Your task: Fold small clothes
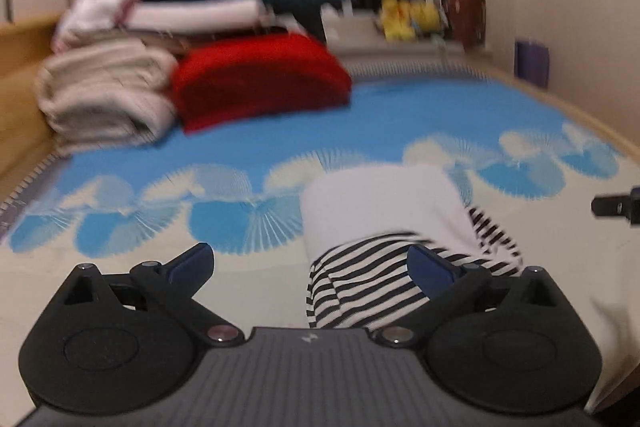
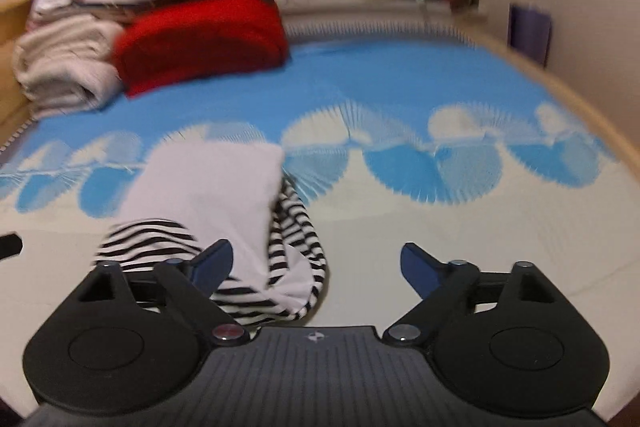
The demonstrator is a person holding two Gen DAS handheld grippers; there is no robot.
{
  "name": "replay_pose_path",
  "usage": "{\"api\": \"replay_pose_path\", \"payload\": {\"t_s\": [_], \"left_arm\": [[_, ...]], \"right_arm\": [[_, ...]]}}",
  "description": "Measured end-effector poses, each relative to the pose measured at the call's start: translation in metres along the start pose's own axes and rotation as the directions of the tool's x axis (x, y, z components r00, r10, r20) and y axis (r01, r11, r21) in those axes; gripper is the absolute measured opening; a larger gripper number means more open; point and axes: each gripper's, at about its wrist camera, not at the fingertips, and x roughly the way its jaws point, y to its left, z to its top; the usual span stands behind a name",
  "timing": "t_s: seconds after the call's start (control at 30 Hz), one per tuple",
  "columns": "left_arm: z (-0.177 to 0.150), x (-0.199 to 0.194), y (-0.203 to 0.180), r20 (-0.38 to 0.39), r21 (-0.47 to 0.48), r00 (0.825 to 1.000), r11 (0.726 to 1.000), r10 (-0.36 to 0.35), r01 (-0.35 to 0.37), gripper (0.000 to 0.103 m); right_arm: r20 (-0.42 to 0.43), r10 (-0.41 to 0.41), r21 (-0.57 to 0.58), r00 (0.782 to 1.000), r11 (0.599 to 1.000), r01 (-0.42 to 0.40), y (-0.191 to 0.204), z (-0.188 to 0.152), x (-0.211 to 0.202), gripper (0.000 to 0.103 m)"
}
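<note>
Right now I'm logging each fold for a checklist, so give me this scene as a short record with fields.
surface: bed cover, blue and cream pattern
garment: striped and white garment, folded, lying flat on the cover
left gripper: open, nothing held
right gripper: open, nothing held
background: red folded cloth beside a stack of beige and white laundry

Blue-and-cream patterned bed (image 1: pixel 280 131); near edge, folded white-and-striped garment (image 1: pixel 384 211); far corner, red blanket (image 1: pixel 260 79) beside beige folded pile (image 1: pixel 104 95).
</note>
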Motion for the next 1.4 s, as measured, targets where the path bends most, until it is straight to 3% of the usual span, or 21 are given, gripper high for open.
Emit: {"api": "replay_pose_path", "payload": {"t_s": [0.07, 0.17, 0.23, 0.33, 0.53, 0.63, 0.77, 0.93, 1.4], "left_arm": [[-0.016, -0.021, -0.008, 0.01, -0.028, 1.0, 1.0, 0.01, -0.01, 0.103], [-0.032, -0.036, -0.021, -0.033, -0.086, 0.999, 0.996, 0.024, -0.027, 0.103], [-0.039, -0.041, -0.034, -0.07, -0.046, 0.997, 0.999, 0.023, -0.026, 0.103], [-0.039, -0.042, -0.05, -0.094, 0.025, 0.995, 1.0, 0.016, -0.014, 0.103], [-0.05, -0.05, -0.046, -0.114, -0.066, 0.993, 0.998, 0.0, -0.007, 0.103], [-0.054, -0.048, -0.044, -0.163, -0.107, 0.987, 0.994, -0.006, -0.011, 0.103], [-0.053, -0.04, -0.047, -0.167, -0.121, 0.986, 0.992, 0.001, -0.022, 0.103], [-0.054, -0.03, -0.043, -0.199, -0.194, 0.978, 0.981, -0.067, 0.028, 0.103], [-0.055, -0.023, -0.048, -0.214, -0.183, 0.975, 0.983, -0.064, 0.024, 0.103]], "right_arm": [[0.037, -0.003, -0.008, 0.999, 1.0, 0.003, 0.003, -0.016, -0.024, 0.097], [0.045, -0.047, -0.009, 0.998, 0.999, 0.048, 0.016, -0.036, -0.048, 0.097], [0.069, -0.052, -0.008, 0.996, 0.999, 0.052, 0.023, -0.045, -0.062, 0.1], [0.035, -0.048, 0.003, 0.998, 0.999, 0.048, 0.033, -0.056, -0.072, 0.1], [0.005, -0.021, 0.014, 1.0, 1.0, 0.021, 0.044, -0.066, -0.083, 0.1], [-0.004, -0.007, 0.007, 1.0, 1.0, 0.007, 0.049, -0.069, -0.085, 0.1], [-0.02, -0.008, -0.023, 1.0, 1.0, 0.008, 0.056, -0.069, -0.082, 0.1], [-0.03, -0.008, -0.077, 1.0, 0.997, 0.005, 0.062, -0.074, -0.077, 0.1], [-0.036, 0.003, -0.119, 0.999, 0.993, -0.007, 0.073, -0.072, -0.069, 0.1]]}}
